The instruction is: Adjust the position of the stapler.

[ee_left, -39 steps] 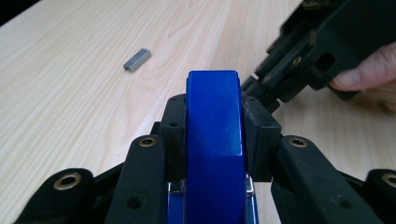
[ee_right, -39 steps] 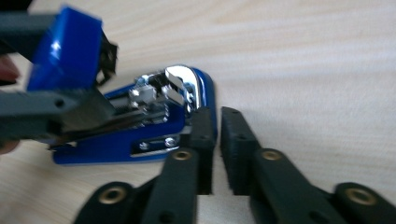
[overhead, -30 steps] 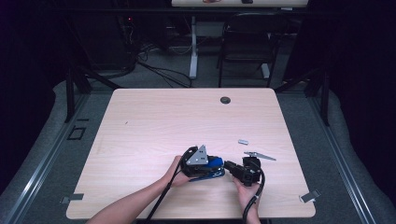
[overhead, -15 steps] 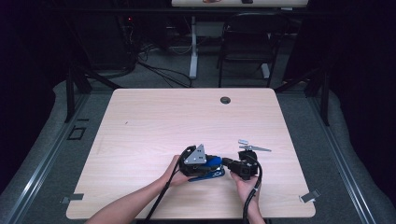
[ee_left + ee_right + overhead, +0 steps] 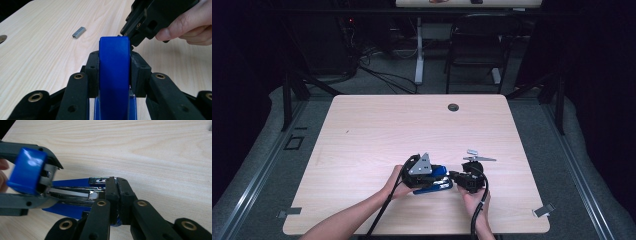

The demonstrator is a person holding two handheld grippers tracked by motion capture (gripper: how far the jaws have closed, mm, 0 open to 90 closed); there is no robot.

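My left gripper (image 5: 443,176) holds the blue stapler (image 5: 436,181) near the front edge of the tabletop (image 5: 377,130), its fingers (image 5: 140,72) narrowed against both sides of the stapler's blue top arm (image 5: 114,75). The stapler is hinged open: in the right gripper view the top arm (image 5: 26,171) stands up at the left while the base lies flat on the wood, and the metal magazine channel (image 5: 72,193) between them is bared. A pale strip lies along that channel; I cannot tell whether it is a row of staples or the bare rail. My right gripper (image 5: 116,187) comes in from the other side, and its fingers (image 5: 111,195) have just been closing and now stand together, tips at the front end of the magazine; whether they pinch any part of it I cannot tell. A loose block of staples (image 5: 79,32) lies on the tabletop apart from the stapler, and a thin metal strip (image 5: 480,158) lies just beyond my right gripper
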